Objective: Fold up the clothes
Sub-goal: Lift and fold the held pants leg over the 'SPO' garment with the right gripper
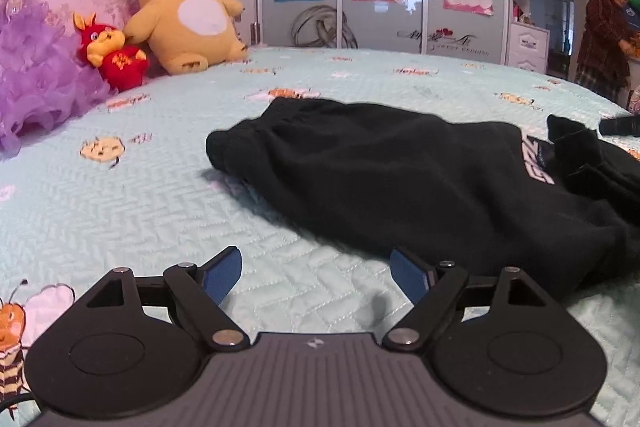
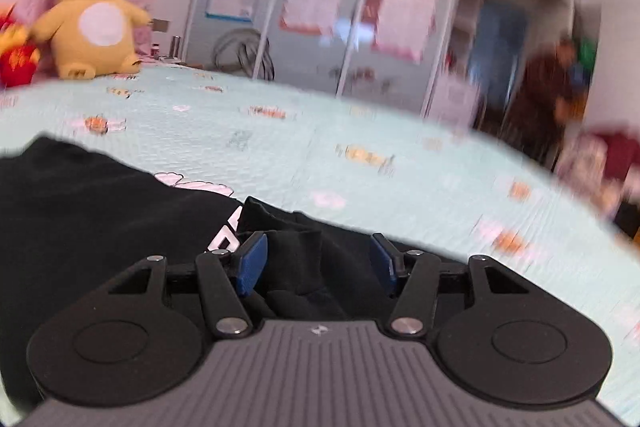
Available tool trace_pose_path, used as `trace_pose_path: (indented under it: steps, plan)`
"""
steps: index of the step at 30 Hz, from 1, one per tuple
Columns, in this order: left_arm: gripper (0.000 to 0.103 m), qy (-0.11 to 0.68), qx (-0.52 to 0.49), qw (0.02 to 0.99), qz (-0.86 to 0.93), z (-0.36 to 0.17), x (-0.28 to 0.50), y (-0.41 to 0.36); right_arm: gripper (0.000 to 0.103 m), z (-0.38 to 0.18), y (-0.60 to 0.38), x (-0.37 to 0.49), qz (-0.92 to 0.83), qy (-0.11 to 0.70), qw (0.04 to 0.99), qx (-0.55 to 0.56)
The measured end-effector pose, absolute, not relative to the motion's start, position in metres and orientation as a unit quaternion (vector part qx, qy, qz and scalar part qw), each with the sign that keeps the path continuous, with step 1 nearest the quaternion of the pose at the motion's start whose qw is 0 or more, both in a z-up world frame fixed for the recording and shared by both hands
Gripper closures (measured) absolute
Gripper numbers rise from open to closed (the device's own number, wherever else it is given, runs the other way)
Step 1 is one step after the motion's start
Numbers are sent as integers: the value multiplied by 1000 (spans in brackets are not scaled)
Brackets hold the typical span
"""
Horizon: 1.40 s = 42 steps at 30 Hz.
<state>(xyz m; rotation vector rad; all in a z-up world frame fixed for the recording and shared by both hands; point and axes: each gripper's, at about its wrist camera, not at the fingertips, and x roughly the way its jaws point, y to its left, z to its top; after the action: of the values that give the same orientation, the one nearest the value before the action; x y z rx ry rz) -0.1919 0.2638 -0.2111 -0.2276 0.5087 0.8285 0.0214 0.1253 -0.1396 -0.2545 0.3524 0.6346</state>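
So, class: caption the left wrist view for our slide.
Open left gripper hovers over the quilt beside a black garment.

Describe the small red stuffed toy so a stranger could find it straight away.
Start at the bed with the pale blue quilt and look to its far end by the pink flowered wall. There a big yellow plush sits; the small red toy leans at its side, between it and a heap of purple ruffles. It alone is bright red, with a yellow face and upright ears.
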Motion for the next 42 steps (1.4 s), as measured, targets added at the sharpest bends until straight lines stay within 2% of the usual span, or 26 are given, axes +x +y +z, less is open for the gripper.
trace_pose_path:
  steps: [2, 4, 7, 9, 14, 20, 21, 23, 26, 28, 29, 30, 33, 35, 39, 42]
  plan:
    - [18, 247, -102, 879, 396, -212, -190, 263, 44, -140, 129, 40, 308, 196, 927, -83]
    - [18, 249, -97, 879, 395, -213, -189, 262, 37, -147, 131, 58, 289, 228, 930, -23]
    - [18, 255, -99, 877, 394, -215, -188, 263, 37, -170, 127, 89, 326, 322, 883, 107]
    - [18, 258, -101, 876, 394, -216, -187, 264, 38, -176, 125, 83, 373, 372, 841, 127]
    - [18, 264, -105, 874, 394, -217, -187, 264, 35, -156, 108, 8, 465, 326, 820, 66]
    - [18, 266, -109, 874, 392, -218, -187, 265, 35, -142, 107, 6, 409, 274, 870, 28]
    - [18, 267, -110, 874, 391, -218, -187, 265, 31, -140, 112, 7, 410, 267, 872, 19]
    - [18, 268, -111, 874, 391, -219, -187, 265, 19, -140, 129, 3, 415, 239, 877, -44]
    - [18, 269, -113, 873, 390, -219, -187, 266, 19, -155, 161, -13, 392, 198, 879, -186]
    - [17, 270, -115, 873, 389, -219, -186, 266, 22, -176, 172, -15, 358, 180, 881, -252]
    - [17, 271, -117, 873, 388, -219, -186, 267, 31, -185, 173, -10, 340, 184, 883, -265]
    - [17, 271, -117, 873, 388, -219, -186, 267, 54, -189, 172, 1, 332, 200, 886, -254]
    - [17, 274, -117, 872, 388, -220, -185, 267, 70, -187, 164, 39, 323, 246, 896, -181]
    - [17, 276, -117, 872, 388, -220, -185, 267, 74, -167, 159, 53, 312, 232, 912, -134]
    - [17, 277, -116, 871, 388, -220, -184, 267, 74, -131, 150, 74, 293, 187, 937, -41]
    - [17, 277, -116, 871, 388, -220, -184, 267, 72, -134, 152, 80, 286, 181, 941, -26]
